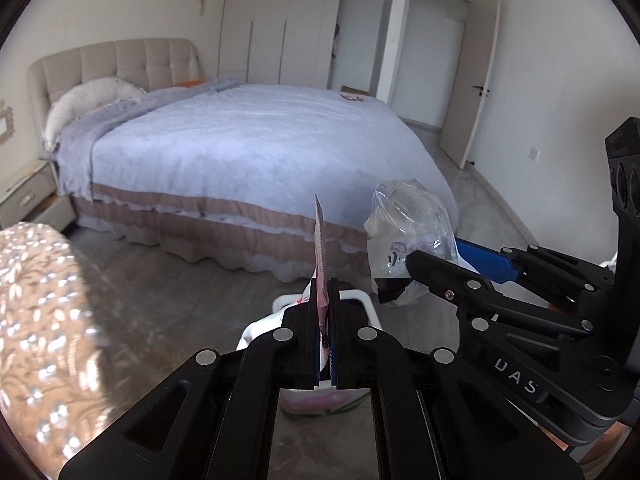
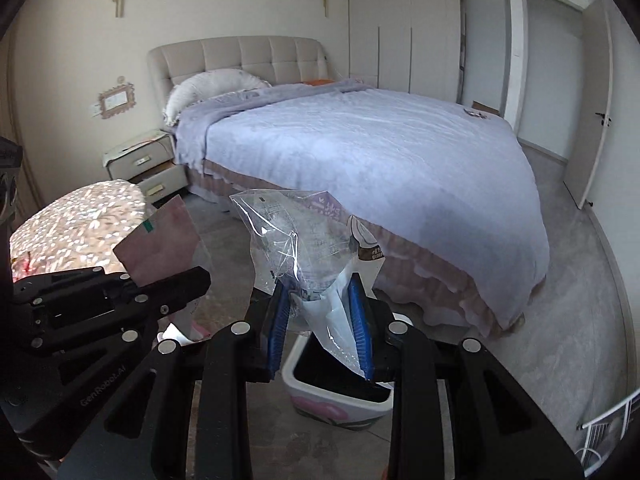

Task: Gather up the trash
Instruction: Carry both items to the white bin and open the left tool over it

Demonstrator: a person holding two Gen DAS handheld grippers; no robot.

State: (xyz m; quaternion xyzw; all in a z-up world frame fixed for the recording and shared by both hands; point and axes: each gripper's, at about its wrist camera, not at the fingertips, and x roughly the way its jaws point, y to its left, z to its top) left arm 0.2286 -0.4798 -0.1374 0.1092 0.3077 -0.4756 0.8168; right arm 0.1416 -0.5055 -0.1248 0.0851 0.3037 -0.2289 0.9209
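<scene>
While the left gripper (image 1: 325,312) pinches a pink wrapper (image 1: 320,252), the right gripper (image 2: 322,320) clamps a clear bag (image 2: 296,236).

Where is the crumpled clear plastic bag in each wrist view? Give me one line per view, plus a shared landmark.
Left wrist view: the crumpled clear plastic bag is right of centre, pinched by the right gripper reaching in from the right edge.
Right wrist view: it stands at centre, rising from between the blue finger pads.
Shared landmark: the bed with the pale lilac cover behind it.
</scene>
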